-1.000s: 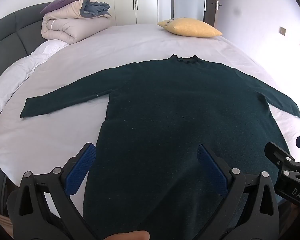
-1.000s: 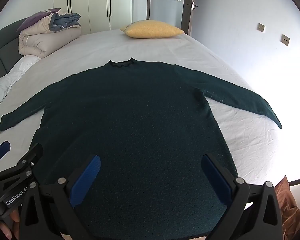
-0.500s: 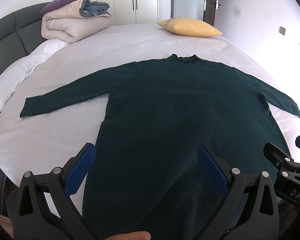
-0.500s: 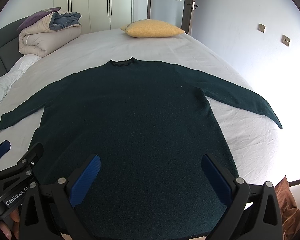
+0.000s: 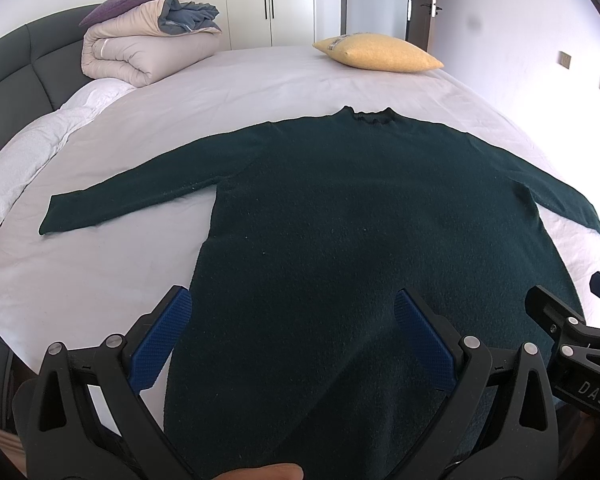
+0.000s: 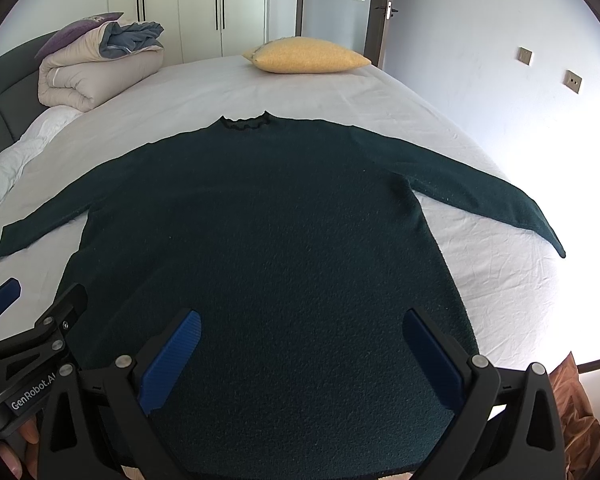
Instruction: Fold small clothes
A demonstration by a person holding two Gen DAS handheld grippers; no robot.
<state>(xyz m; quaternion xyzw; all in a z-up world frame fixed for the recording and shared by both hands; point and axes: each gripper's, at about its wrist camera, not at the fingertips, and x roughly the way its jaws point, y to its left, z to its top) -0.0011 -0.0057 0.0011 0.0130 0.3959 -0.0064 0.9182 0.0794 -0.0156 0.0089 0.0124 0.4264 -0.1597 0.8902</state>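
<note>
Here the sweater (image 5: pixel 360 232) lies flat on the bed (image 5: pixel 260 80) — both grippers, left (image 5: pixel 292 344) and right (image 6: pixel 300 356), spread wide at 6 o'clock, empty.

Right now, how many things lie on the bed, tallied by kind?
Sweaters: 1, dark green sweater, spread flat, sleeves out.
Pillows: 1, yellow pillow, at the far edge.
Folded duvets: 1, beige duvet, with a purple cushion and a blue-grey cloth on top, counted separately.
Cushions: 1.
Loose cloths: 1.
Total: 5.
</note>
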